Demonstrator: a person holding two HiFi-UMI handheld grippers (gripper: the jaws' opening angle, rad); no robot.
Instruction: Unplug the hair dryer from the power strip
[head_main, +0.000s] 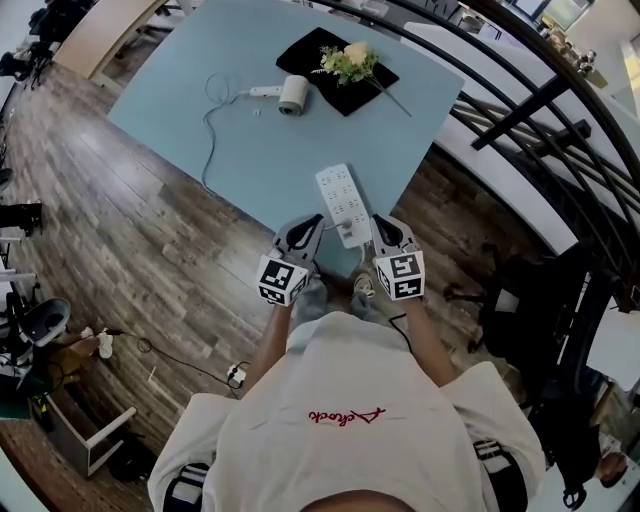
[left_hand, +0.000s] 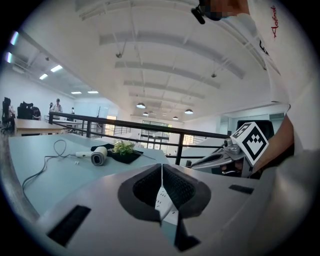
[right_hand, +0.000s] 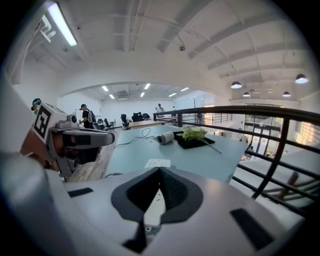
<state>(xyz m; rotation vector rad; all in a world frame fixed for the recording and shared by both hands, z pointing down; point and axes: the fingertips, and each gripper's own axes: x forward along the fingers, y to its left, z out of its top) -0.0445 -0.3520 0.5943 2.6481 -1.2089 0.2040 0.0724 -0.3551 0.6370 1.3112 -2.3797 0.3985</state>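
Note:
A white power strip (head_main: 343, 205) lies at the near edge of the light blue table (head_main: 250, 150), and I see no plug in its sockets. The white hair dryer (head_main: 285, 95) lies on its side far across the table, its grey cord (head_main: 207, 140) looping away to the left. My left gripper (head_main: 308, 224) hangs just left of the strip's near end and my right gripper (head_main: 383, 224) just right of it. Both are shut and hold nothing. The left gripper view has the dryer (left_hand: 96, 157) far off. The right gripper view shows the strip (right_hand: 157, 163) just ahead.
A black mat (head_main: 345, 90) with a small flower bunch (head_main: 350, 62) lies beside the dryer. A black railing (head_main: 520, 110) runs along the table's right side. Wooden floor (head_main: 120, 250) lies to the left, with a black chair (head_main: 530, 300) at the right.

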